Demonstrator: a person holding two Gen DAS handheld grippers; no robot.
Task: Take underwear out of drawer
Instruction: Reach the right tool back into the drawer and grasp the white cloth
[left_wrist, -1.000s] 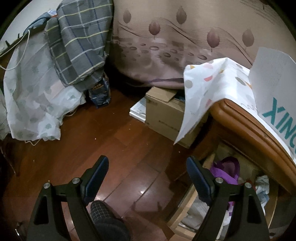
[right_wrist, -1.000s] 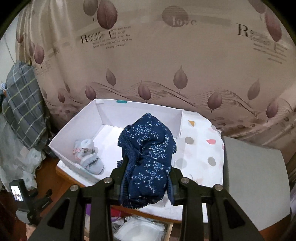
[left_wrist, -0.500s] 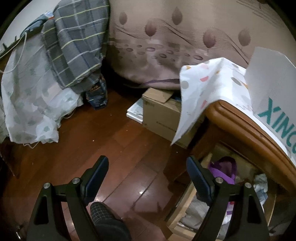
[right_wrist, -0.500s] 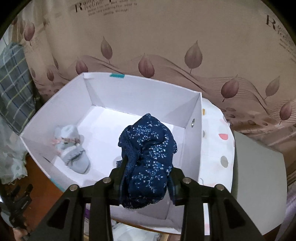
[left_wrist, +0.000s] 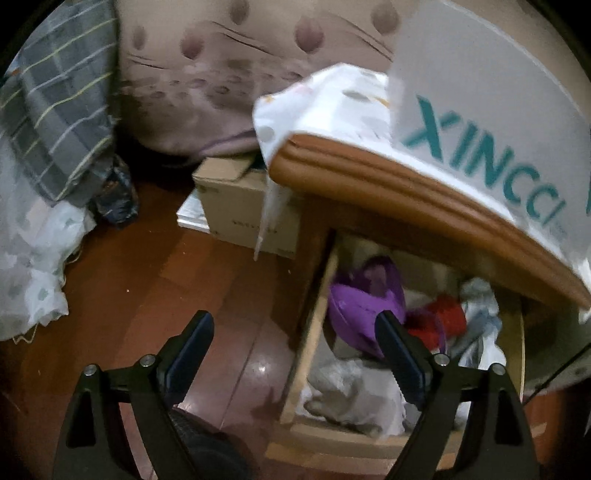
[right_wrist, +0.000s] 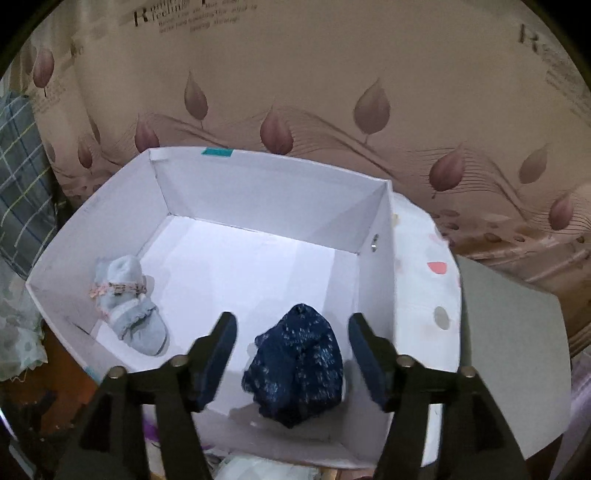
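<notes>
Right wrist view: the right gripper (right_wrist: 288, 330) hovers over a white cardboard box (right_wrist: 258, 192), its fingers (right_wrist: 221, 347) spread wide with nothing between them. Navy floral underwear (right_wrist: 297, 363) lies crumpled on the box floor at the near right, directly below the gap between the fingers and touching neither. Pale blue underwear (right_wrist: 127, 304) with lace trim rests near the box's left wall, well apart from the navy piece. The box stands on a spotted white cloth (right_wrist: 424, 280) before a leaf-patterned curtain (right_wrist: 332, 74).

Left wrist view: the left gripper (left_wrist: 295, 332) also has its fingers (left_wrist: 192, 343) wide apart and empty, poised above a wooden floor (left_wrist: 147, 277) and the open drawer (left_wrist: 314, 332). Inside the drawer sit a purple garment (left_wrist: 354, 310), a red one (left_wrist: 443, 317) and white clothes (left_wrist: 351, 387). A brown carton (left_wrist: 243, 210) stands beside the cabinet.
</notes>
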